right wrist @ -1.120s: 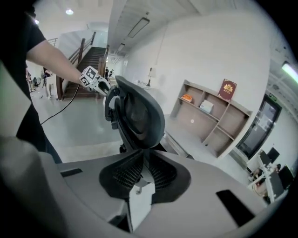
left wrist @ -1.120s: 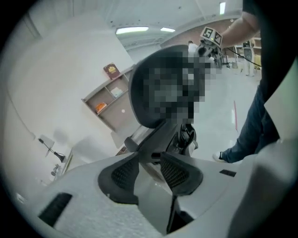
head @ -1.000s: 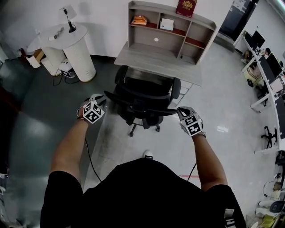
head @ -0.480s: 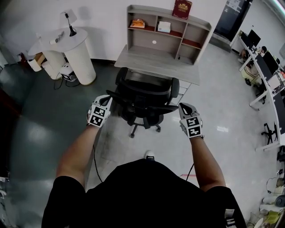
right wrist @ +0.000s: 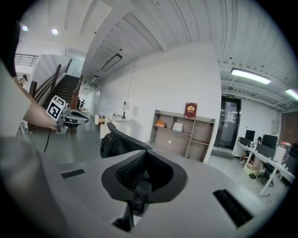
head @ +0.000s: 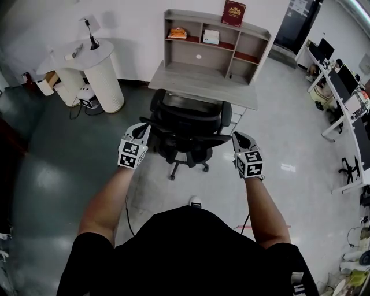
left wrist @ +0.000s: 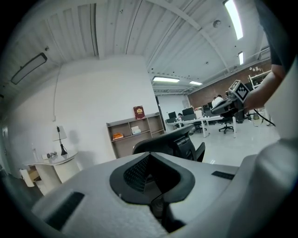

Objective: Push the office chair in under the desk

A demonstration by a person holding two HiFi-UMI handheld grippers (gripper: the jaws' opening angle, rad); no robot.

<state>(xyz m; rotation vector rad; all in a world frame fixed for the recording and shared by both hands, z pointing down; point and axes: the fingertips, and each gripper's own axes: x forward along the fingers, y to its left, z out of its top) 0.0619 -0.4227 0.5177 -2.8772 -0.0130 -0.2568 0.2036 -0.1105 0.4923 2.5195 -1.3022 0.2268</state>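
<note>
A black office chair (head: 188, 128) stands with its seat at the front edge of the grey desk (head: 202, 85), backrest towards me. My left gripper (head: 141, 130) is shut and empty at the left end of the backrest's top. My right gripper (head: 238, 138) is shut and empty at the right end. I cannot tell whether either tip touches the chair. The left gripper view shows the chair (left wrist: 173, 142) past the closed left gripper (left wrist: 150, 163) and the right gripper (left wrist: 222, 106) beyond it. The right gripper view shows the chair (right wrist: 117, 139) and the left gripper (right wrist: 77, 119) past the closed right gripper (right wrist: 142, 173).
A shelf unit (head: 217, 43) sits on the desk with a red book (head: 233, 13) on top. A white round stand (head: 98, 66) with a lamp is at the left. A cable (head: 124, 202) trails on the floor. More desks (head: 347, 98) and a chair (head: 350, 170) line the right.
The left gripper has moved right, in towards the chair's back, and its jaws have closed. The right gripper has shifted slightly up along the chair's right side.
</note>
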